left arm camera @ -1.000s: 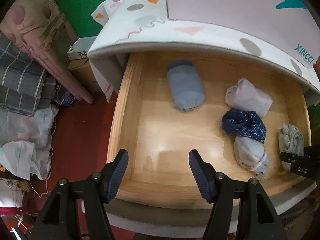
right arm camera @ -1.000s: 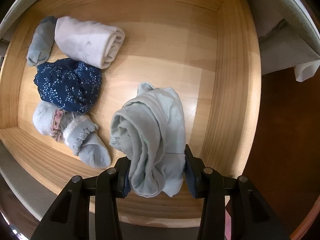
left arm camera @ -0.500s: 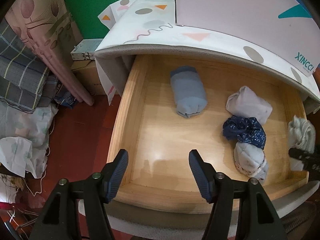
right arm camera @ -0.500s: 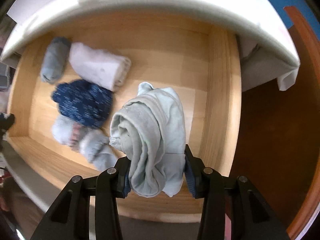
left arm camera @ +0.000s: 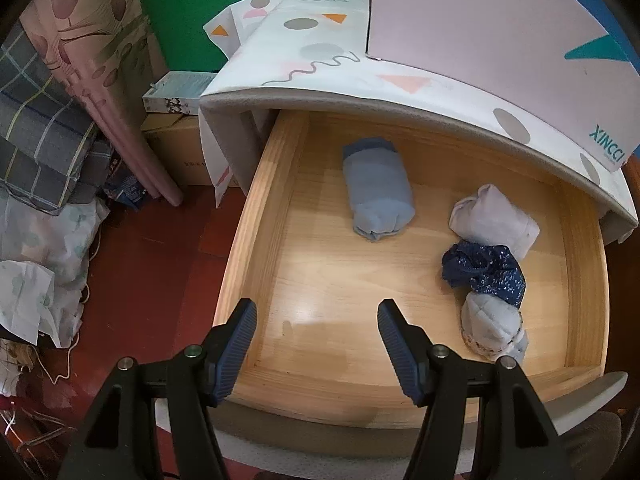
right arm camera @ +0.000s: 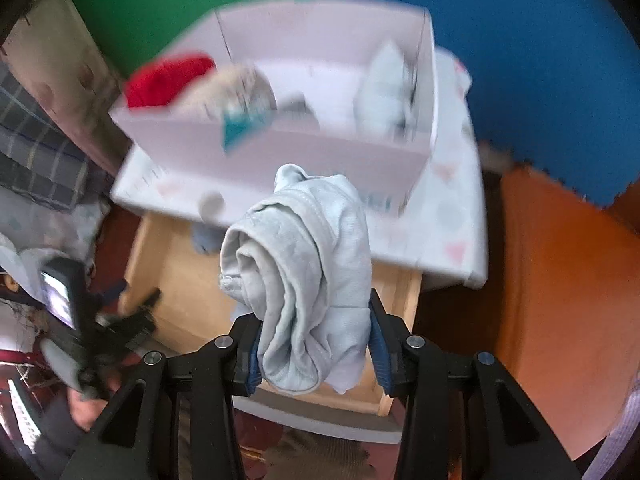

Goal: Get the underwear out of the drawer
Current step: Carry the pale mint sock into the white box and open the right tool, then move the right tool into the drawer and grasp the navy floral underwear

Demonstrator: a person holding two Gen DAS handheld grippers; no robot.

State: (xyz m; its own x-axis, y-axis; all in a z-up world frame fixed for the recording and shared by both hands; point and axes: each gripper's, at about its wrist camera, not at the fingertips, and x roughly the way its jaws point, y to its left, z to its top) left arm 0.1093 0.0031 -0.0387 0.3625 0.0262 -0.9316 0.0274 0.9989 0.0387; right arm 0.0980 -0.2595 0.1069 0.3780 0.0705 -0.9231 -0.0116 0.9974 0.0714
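Both fingers [right arm camera: 378, 350] of the right gripper [right arm camera: 316, 344] are pressed from two sides on one rolled pale grey-green cotton underwear [right arm camera: 300, 280], which is lifted above the open light wooden drawer [right arm camera: 176, 280] and no longer lies in it. This view is blurred, but behind the roll one pale pink cardboard box [right arm camera: 280, 152] stands on the white patterned cloth-covered tabletop [right arm camera: 452, 240], and inside the box I can make out one red bundle [right arm camera: 168, 80], one pale speckled bundle [right arm camera: 240, 92] and one pale grey-blue bundle [right arm camera: 384, 96]. The left gripper [left arm camera: 316, 344] has its two blue ribbed fingers [left arm camera: 236, 344] wide apart with nothing between them, and it hangs over the front left part of the drawer [left arm camera: 256, 248]. In the drawer four rolled pieces lie on the wooden bottom: one light blue roll [left arm camera: 378, 192] alone near the back, and three pieces in a line on the right side, each touching the next one. These three are one pale lilac-white roll [left arm camera: 496, 224] at the back, one dark navy bundle with small white dots [left arm camera: 486, 276] in the middle, and one pale blue-grey bundle with a lace edge [left arm camera: 494, 328] nearest to the front. The same pink box [left arm camera: 500, 20], with one teal triangle and teal letters printed on it, stands on the tabletop [left arm camera: 320, 64] above the drawer. On the red floor [left arm camera: 140, 280] at the left lie folded checked blankets [left arm camera: 40, 140] and loose pale cloths [left arm camera: 36, 280].
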